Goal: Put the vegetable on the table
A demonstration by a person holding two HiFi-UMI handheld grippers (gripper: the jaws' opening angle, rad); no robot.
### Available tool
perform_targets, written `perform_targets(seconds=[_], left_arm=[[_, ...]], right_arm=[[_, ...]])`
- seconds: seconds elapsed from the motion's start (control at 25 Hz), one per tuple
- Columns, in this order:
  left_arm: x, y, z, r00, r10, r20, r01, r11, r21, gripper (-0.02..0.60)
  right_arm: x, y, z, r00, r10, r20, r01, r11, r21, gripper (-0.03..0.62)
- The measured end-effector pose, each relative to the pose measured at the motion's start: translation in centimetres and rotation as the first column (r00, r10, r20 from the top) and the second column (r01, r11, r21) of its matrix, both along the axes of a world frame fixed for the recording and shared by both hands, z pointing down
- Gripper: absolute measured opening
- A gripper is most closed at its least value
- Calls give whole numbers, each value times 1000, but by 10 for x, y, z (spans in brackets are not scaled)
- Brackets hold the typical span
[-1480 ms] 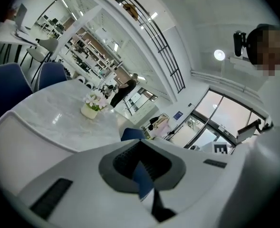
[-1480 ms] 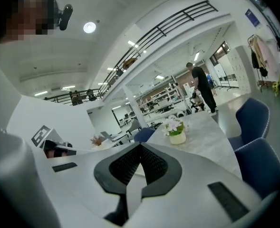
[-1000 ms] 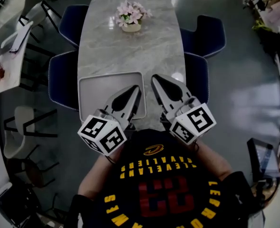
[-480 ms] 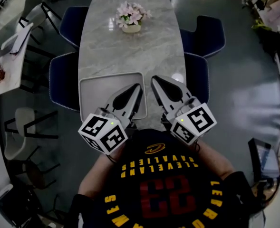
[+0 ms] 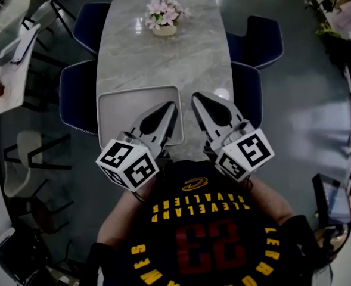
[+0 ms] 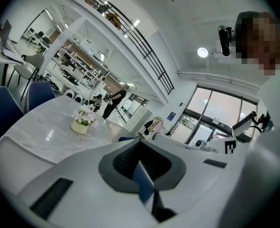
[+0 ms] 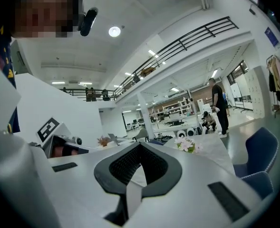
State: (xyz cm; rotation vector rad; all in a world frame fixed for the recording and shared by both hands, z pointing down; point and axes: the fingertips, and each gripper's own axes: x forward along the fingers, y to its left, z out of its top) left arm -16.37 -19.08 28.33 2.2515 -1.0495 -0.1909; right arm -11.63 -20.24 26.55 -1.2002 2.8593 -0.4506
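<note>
From up here I'm looking down on a long grey marble table [image 5: 163, 70] with a pale rectangular tray [image 5: 118, 109] lying at its near end. A small pot of pink flowers [image 5: 164, 18] stands toward the far end. Dark blue chairs [image 5: 260, 40] are tucked in along both sides, and the floor [image 5: 294, 118] around them is glossy grey. The gripper views open onto a big bright hall with a railed mezzanine [image 6: 130, 37], round ceiling lights and glass doors [image 6: 216, 115]. A person [image 7: 219, 106] stands far off beyond the table.

The room's edges are dark and warped, so the clutter on the side table [image 5: 11, 70] at left is hard to read. The near edge of the tray is covered by the left gripper [image 5: 171, 105]. I can't find the vegetable in any view, so I can't say where it is or how it looks.

Both tools sit close to my operator's jersey [image 5: 193, 231], pointing out over the table's near end. The left gripper's jaws are closed together with nothing between them. The right gripper [image 5: 195, 96] is the same, tips meeting and empty.
</note>
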Motion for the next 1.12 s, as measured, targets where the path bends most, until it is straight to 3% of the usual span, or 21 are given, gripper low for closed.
perform_targets(seconds=[1.12], left_arm=[[1,0,8,1000,8,0,-8,999,-36,0]], right_arm=[[2,0,2,1000,14,5,-14,1000,-5,3]])
